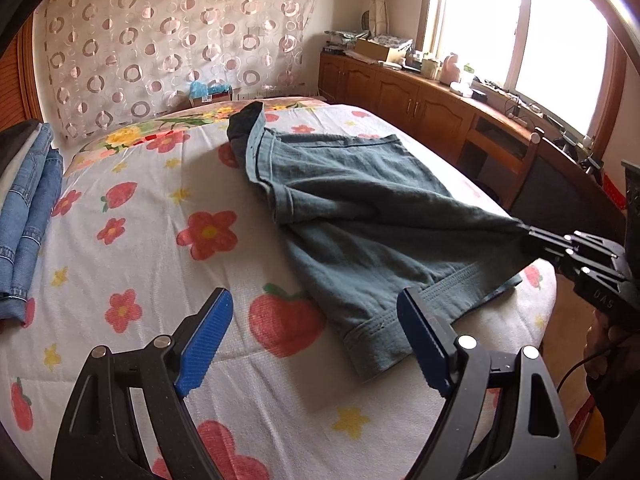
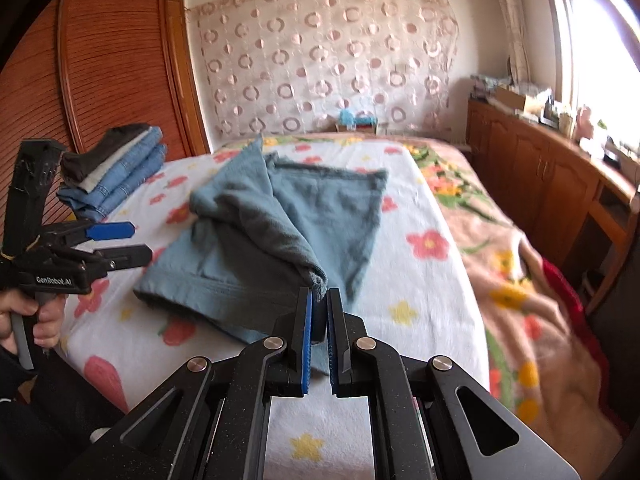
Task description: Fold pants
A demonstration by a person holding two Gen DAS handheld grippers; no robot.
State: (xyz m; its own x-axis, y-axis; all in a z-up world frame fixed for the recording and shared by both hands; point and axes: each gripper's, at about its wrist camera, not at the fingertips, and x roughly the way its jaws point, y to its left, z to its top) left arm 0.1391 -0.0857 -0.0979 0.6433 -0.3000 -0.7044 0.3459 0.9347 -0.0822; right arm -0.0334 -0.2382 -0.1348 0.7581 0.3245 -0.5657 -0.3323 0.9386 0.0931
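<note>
Grey-blue pants (image 1: pixel 360 208) lie partly folded on the flowered bedspread (image 1: pixel 132 248). My left gripper (image 1: pixel 316 332) hangs open just above the bed, its right pad at the hem of the near leg, nothing between its blue pads (image 1: pixel 204 336). My right gripper (image 2: pixel 319 304) is shut on a bunched corner of the pants (image 2: pixel 256 240) and holds that fold lifted off the bed. In the left wrist view the right gripper (image 1: pixel 528 234) pinches the cloth at the right edge. The right wrist view shows the left gripper (image 2: pixel 128 242) open at the far left, held by a hand (image 2: pixel 44 316).
A stack of folded jeans (image 1: pixel 28 216) and dark clothes (image 2: pixel 116 168) sits at the bed's left side by the wooden wardrobe (image 2: pixel 112 60). A wooden cabinet (image 1: pixel 404 96) with clutter runs under the window on the right. A patterned curtain (image 1: pixel 172 40) hangs behind the bed.
</note>
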